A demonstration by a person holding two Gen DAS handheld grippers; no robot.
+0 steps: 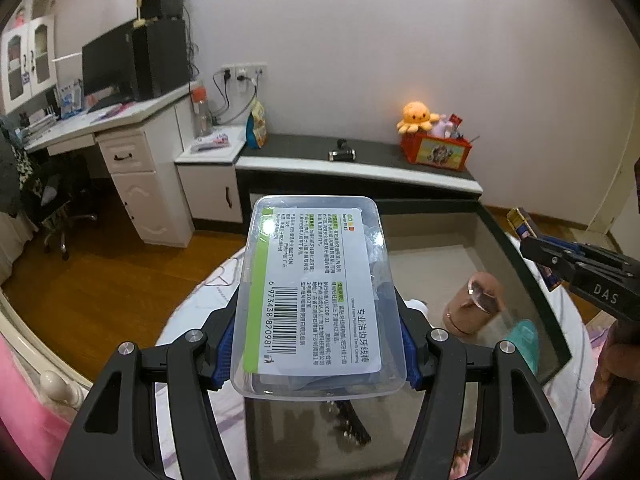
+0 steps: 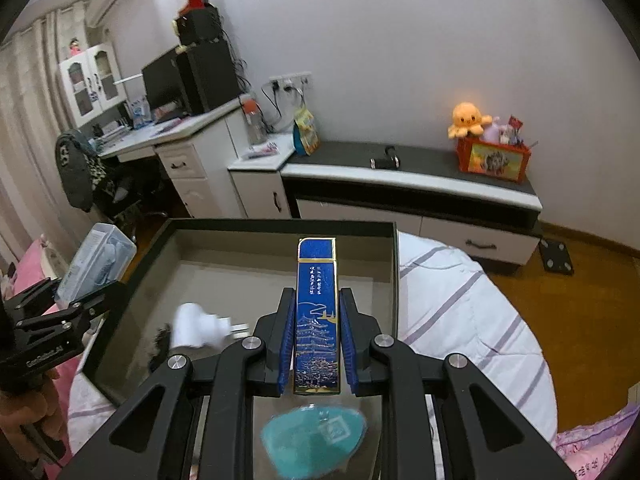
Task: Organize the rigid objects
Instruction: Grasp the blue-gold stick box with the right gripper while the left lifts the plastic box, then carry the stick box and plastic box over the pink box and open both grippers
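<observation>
Fingers of our left gripper [image 1: 318, 344] clamp a clear floss-pick box [image 1: 316, 296], held above the dark tray [image 1: 520, 264], where a copper cup [image 1: 474, 304] lies to their right

From the right wrist, our right gripper [image 2: 317, 344] pinches a slim blue box [image 2: 316, 312] upright over that tray; a teal case [image 2: 314, 438] lies beneath, a white plug [image 2: 196, 326] to the left. We judge both boxes mid-carry; next we lower each onto bare tray floor
</observation>
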